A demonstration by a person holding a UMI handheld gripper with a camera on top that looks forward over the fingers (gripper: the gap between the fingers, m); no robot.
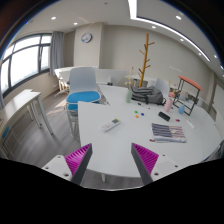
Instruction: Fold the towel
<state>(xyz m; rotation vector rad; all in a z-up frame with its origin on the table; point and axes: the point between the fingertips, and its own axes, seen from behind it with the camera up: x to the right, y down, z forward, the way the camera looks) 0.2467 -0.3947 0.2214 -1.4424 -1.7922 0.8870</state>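
My gripper (112,160) hovers over the near edge of a white table (110,145). Its two fingers, with magenta pads (81,158), stand wide apart with nothing between them, so it is open and empty. I see no towel on the table. A blue thing (85,97) lies on a chair at the table's far left; I cannot tell what it is.
On the table beyond the fingers lie a small grey item (111,125), a dark item (139,116), a black item (165,116) and a striped pack (167,131). A stack of things (145,95), a wooden coat tree (148,55) and a colourful rack (185,98) stand at the back.
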